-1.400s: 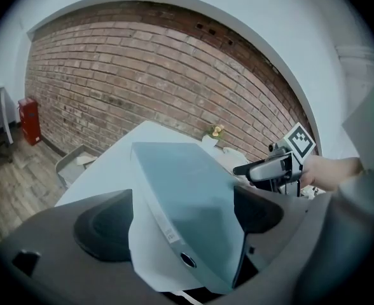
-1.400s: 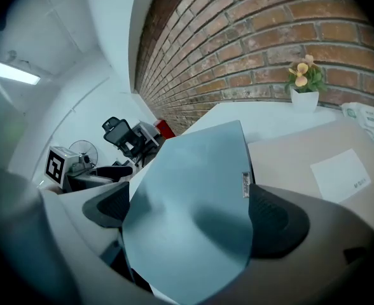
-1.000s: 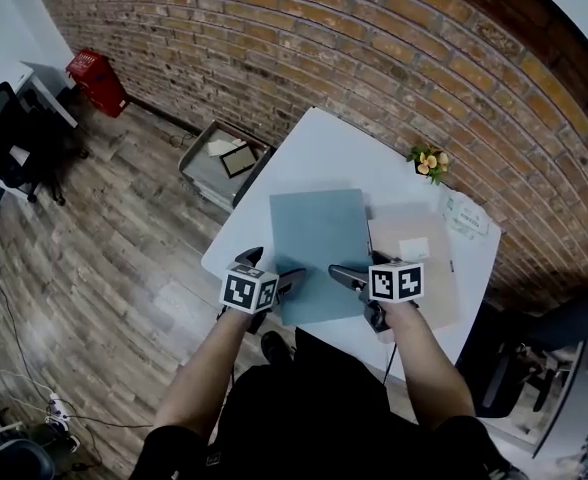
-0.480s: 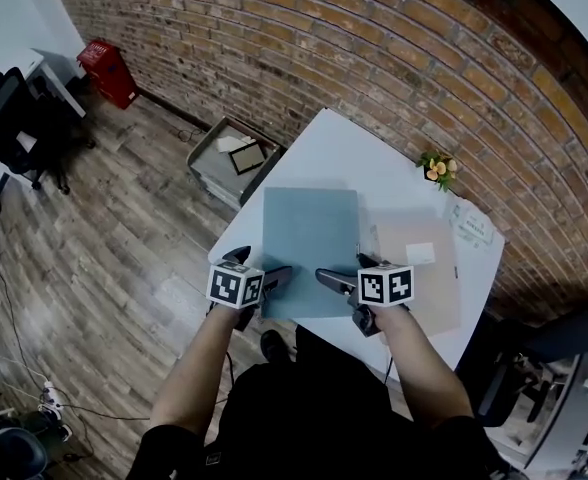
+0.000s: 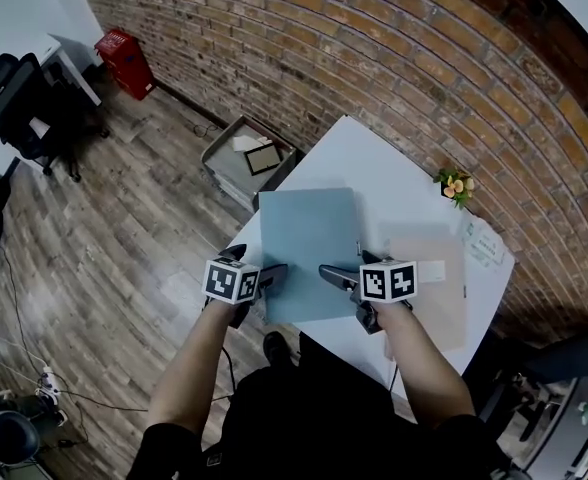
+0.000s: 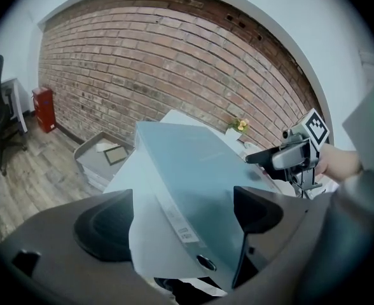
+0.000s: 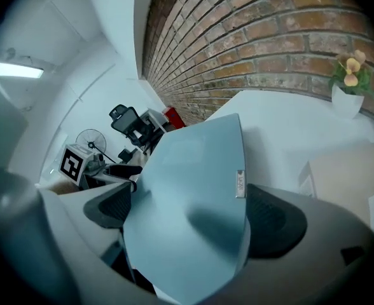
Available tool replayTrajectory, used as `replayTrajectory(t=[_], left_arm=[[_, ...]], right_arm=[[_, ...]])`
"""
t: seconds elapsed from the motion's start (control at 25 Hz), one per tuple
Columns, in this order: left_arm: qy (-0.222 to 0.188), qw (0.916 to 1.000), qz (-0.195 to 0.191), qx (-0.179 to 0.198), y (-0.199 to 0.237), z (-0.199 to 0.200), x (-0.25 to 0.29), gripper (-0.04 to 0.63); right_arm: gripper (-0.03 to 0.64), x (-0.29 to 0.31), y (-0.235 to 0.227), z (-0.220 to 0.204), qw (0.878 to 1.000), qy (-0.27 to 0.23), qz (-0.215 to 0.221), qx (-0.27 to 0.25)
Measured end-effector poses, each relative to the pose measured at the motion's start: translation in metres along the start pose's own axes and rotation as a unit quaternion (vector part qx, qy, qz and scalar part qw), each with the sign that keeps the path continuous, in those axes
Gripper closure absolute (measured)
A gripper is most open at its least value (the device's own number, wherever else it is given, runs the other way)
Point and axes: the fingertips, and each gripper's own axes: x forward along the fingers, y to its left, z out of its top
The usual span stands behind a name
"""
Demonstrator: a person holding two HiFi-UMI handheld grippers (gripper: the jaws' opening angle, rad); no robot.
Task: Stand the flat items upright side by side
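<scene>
Two grippers share one load: the left gripper (image 5: 273, 273) and the right gripper (image 5: 331, 272) each clamp the near end of the blue binder (image 5: 309, 238). It is held over the near-left part of the white table (image 5: 359, 153), long axis running away from us. Standing it, we judge, means swinging that far end up. The left gripper view shows its labelled spine (image 6: 174, 218) — the head view shows only cover, plus a beige folder (image 5: 439, 303) lying flat to the right.

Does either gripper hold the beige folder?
No, left gripper and right gripper both clamp the blue folder; the beige folder lies on the table.
</scene>
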Motion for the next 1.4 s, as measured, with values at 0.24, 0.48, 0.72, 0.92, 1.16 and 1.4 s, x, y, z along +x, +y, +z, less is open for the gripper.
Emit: replayTrajectory(t=[0.24,0.48,0.72,0.92,1.16,1.4], left_arm=[[0.019,0.9998,-0.009,-0.003,0.001,0.01,0.021,0.086],[0.037,0.999,-0.02,-0.014,0.006,0.015,0.035,0.086],[0.047,0.9959,-0.062,-0.047,0.004,0.011,0.041,0.086],[0.052,0.9949,-0.077,-0.039,0.0,0.011,0.044,0.087],[0.041,0.9972,-0.062,-0.012,-0.004,0.018,0.037,0.087],[-0.004,0.9989,-0.035,0.031,-0.012,0.043,0.014,0.087]], right_arm=[[0.04,0.011,-0.029,0.027,1.0,0.012,-0.007,0.002],[0.04,0.046,-0.031,0.034,0.998,0.049,0.018,0.023],[0.04,0.067,-0.039,0.02,0.997,0.074,0.012,0.031],[0.04,0.071,-0.04,0.017,0.997,0.071,-0.006,0.013],[0.044,0.063,-0.033,0.023,0.998,0.059,-0.001,-0.005],[0.051,0.039,-0.013,0.042,0.999,0.015,-0.016,-0.042]])
